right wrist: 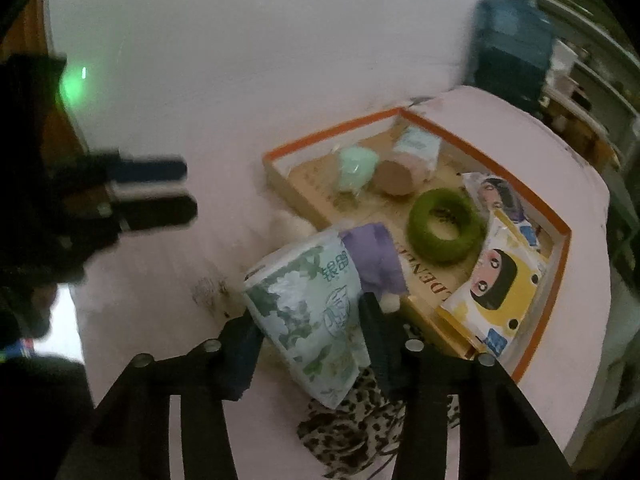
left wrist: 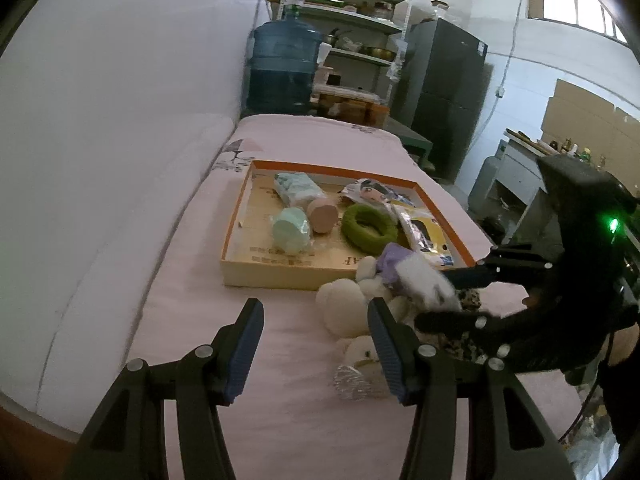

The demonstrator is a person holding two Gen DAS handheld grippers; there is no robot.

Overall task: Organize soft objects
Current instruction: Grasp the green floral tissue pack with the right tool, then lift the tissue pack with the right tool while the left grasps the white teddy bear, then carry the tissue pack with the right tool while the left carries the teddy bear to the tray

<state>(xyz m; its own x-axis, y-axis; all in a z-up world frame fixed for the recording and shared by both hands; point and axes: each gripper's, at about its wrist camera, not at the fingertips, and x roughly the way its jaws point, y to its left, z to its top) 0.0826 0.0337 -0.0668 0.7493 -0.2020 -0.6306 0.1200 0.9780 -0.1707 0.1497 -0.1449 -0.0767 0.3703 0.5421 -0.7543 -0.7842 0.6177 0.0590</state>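
My right gripper [right wrist: 308, 340] is shut on a tissue pack [right wrist: 308, 312] with a green flower print, held just above a leopard-print cloth [right wrist: 352, 428] on the pink bed. In the left wrist view the right gripper [left wrist: 448, 296] comes in from the right over a cream plush toy [left wrist: 344, 300] and a purple cloth [left wrist: 394, 262]. My left gripper [left wrist: 316, 344] is open over bare pink sheet, with the plush just right of it. Beyond lies an orange-rimmed box [left wrist: 240, 216] holding a green ring [left wrist: 369, 227], mint tissue packs [left wrist: 291, 230] and cartoon-print packs [left wrist: 424, 236].
A white padded wall [left wrist: 100, 120] runs along the bed's left side. Past the bed's far end stand a blue water jug [left wrist: 284, 68], a loaded shelf [left wrist: 360, 20] and a dark fridge [left wrist: 444, 92]. A silvery wire item [left wrist: 352, 384] lies beside the plush.
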